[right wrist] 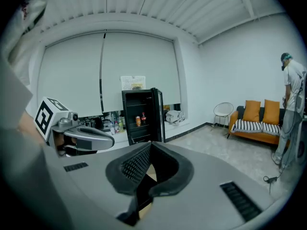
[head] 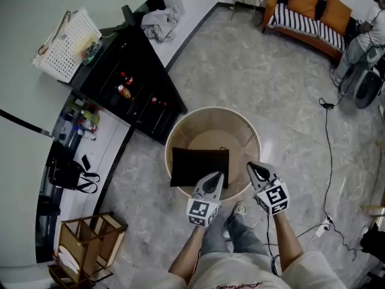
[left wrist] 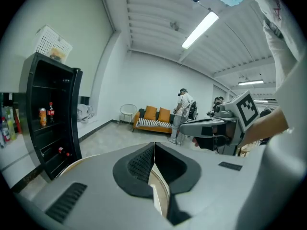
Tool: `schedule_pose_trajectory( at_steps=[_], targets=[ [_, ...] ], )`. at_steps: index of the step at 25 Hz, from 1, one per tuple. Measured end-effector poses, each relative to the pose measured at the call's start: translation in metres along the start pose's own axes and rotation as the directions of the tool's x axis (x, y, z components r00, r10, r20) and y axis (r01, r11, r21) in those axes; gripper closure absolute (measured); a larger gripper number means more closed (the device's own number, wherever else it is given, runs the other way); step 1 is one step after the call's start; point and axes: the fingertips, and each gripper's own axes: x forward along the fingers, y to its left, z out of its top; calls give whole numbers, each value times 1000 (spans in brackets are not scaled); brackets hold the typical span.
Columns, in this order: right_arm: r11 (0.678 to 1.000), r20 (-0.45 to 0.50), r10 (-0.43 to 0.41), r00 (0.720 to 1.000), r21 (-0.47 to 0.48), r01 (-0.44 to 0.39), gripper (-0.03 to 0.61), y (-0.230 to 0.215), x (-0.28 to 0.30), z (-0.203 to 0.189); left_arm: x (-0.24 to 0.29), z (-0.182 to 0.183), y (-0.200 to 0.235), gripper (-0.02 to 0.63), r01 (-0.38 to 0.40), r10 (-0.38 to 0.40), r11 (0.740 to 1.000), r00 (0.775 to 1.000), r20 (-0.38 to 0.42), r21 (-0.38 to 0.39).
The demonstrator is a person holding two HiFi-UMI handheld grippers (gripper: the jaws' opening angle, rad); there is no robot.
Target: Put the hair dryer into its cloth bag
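Hold left gripper (head: 216,177) and right gripper (head: 251,166), both clenched empty, above cloth bag (head: 192,164) on round table (head: 210,122); open jaws before descending.

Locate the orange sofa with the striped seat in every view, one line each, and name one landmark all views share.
Head view: the orange sofa sits at the top right, against the far wall.
Left gripper view: the sofa is at mid-frame, just above the jaws.
Right gripper view: the sofa is at the right edge, behind a standing person.
Shared landmark: the black cabinet with bottles on its shelves, seen at left and at centre.
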Motion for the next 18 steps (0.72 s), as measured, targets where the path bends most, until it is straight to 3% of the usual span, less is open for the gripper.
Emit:
schedule_pose_trajectory(
  at_steps=[8, 18],
  targets=[
    [999, 63, -33, 997, -24, 34, 551, 2, -51, 59, -31, 66, -27, 581, -5, 4, 1000, 997, 73, 22],
    [998, 132, -47, 990, -39, 53, 551, 10, -93, 98, -59, 127, -40, 581, -40, 29, 997, 985, 171, 63]
  ],
)
